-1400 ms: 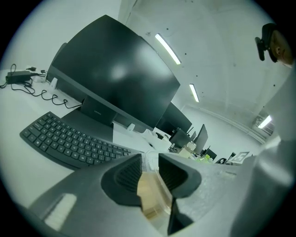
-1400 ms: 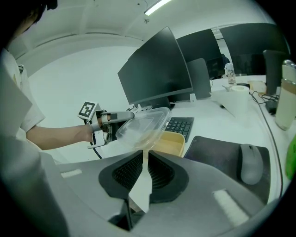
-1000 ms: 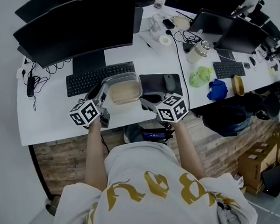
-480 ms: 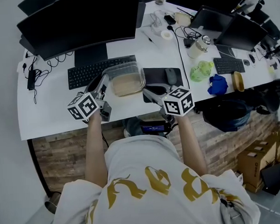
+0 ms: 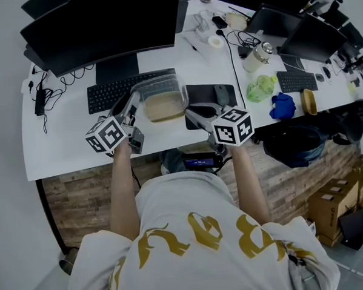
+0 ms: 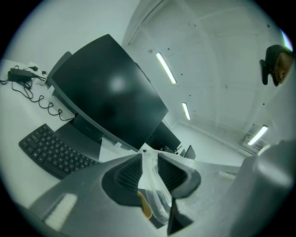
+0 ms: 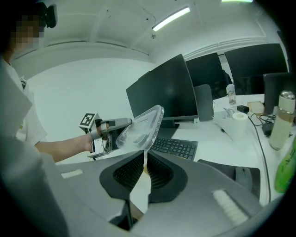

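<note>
Head view: A person stands at a white tabletop [image 5: 66, 144] with a claw in each hand. The left claw [image 5: 132, 101] and the right claw [image 5: 188, 114] meet on a shallow food box just in front of the keyboard [image 5: 115, 93] and beside the mouse pad [image 5: 206, 93]. The box is a beige tray [image 5: 166, 107] under a clear lid [image 5: 156, 87], and the lid sits raised on the side toward the monitor [image 5: 102, 27]. From here I cannot tell whether the tray rests on the tabletop or hangs just above it.

Left gripper view: The left claw's jaws are closed tight on the lid's rim. A fold of the clear plastic [image 6: 155, 190] is squeezed between the pads, with a sliver of beige tray showing just below it. The dark monitor and the keyboard lie beyond.

Right gripper view: The right claw's jaws are pressed together on a thin beige edge of the tray [image 7: 141, 190]. Above them the lid [image 7: 138, 127] stands steeply tilted. Its far side is pinched by the left claw, and its lower edge is close to the right claw's tips.

As I judge it, the step in hand is opening the box, with the lid already parted from the tray along most of its length. A further move calls for the right claw to hold the tray level and steady. The left claw would carry the lid along its tilt with a light pull, since the thin plastic could flex or slip from the pads.
</note>
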A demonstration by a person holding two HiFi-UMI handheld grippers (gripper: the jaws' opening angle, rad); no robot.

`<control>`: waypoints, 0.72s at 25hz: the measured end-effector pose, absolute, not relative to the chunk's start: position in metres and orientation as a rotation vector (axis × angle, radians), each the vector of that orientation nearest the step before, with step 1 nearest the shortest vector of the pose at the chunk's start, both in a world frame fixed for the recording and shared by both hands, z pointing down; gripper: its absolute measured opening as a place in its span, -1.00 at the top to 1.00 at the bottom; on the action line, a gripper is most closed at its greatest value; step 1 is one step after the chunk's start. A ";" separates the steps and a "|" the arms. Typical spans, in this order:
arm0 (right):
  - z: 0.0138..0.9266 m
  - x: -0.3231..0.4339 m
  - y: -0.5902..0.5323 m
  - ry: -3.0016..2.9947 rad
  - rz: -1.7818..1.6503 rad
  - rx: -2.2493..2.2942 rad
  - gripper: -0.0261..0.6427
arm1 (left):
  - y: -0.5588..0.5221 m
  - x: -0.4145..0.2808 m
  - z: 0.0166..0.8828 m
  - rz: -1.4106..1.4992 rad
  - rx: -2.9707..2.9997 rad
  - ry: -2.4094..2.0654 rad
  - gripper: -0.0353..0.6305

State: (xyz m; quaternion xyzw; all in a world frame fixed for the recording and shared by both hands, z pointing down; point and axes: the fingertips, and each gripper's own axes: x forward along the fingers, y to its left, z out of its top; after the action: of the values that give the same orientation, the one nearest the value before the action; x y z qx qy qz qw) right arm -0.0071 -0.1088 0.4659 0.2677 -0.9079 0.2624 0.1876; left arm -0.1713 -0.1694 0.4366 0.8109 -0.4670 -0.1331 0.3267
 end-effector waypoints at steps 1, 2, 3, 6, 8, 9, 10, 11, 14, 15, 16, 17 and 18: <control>0.466 -0.006 -0.109 -2.555 0.739 0.755 0.78 | -0.170 -0.171 0.437 -0.348 2.124 -1.223 0.58; 0.466 -0.005 -0.110 -2.555 0.741 0.757 0.78 | -0.169 -0.170 0.438 -0.345 2.123 -1.223 0.58; 0.466 -0.005 -0.111 -2.555 0.744 0.760 0.78 | -0.169 -0.169 0.438 -0.342 2.121 -1.223 0.58; 0.466 -0.003 -0.112 -2.558 0.754 0.763 0.79 | -0.170 -0.168 0.439 -0.340 2.118 -1.223 0.58; 0.467 -0.002 -0.113 -2.558 0.759 0.761 0.79 | -0.171 -0.167 0.440 -0.337 2.117 -1.222 0.58; 0.467 -0.002 -0.114 -2.558 0.762 0.760 0.79 | -0.171 -0.167 0.440 -0.336 2.116 -1.221 0.58; 0.467 -0.002 -0.114 -2.558 0.764 0.758 0.79 | -0.172 -0.167 0.440 -0.335 2.115 -1.222 0.58; 0.468 -0.002 -0.114 -2.559 0.766 0.757 0.79 | -0.172 -0.167 0.441 -0.335 2.114 -1.224 0.58; 0.470 -0.001 -0.115 -2.556 0.775 0.759 0.79 | -0.173 -0.166 0.443 -0.331 2.112 -1.223 0.58; 0.470 -0.001 -0.115 -2.557 0.780 0.760 0.79 | -0.174 -0.166 0.444 -0.330 2.111 -1.222 0.58; 0.470 -0.001 -0.115 -2.559 0.786 0.759 0.79 | -0.174 -0.166 0.444 -0.329 2.110 -1.222 0.58; 0.471 -0.001 -0.115 -2.560 0.791 0.759 0.80 | -0.174 -0.166 0.445 -0.328 2.109 -1.222 0.58; 0.471 -0.001 -0.115 -2.560 0.794 0.759 0.80 | -0.174 -0.166 0.446 -0.327 2.108 -1.221 0.58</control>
State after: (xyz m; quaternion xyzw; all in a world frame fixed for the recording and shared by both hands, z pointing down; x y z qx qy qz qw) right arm -0.0014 -0.1150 0.4710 0.2683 -0.9045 0.2805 0.1769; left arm -0.1663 -0.1744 0.4457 0.8081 -0.4679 -0.1254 0.3352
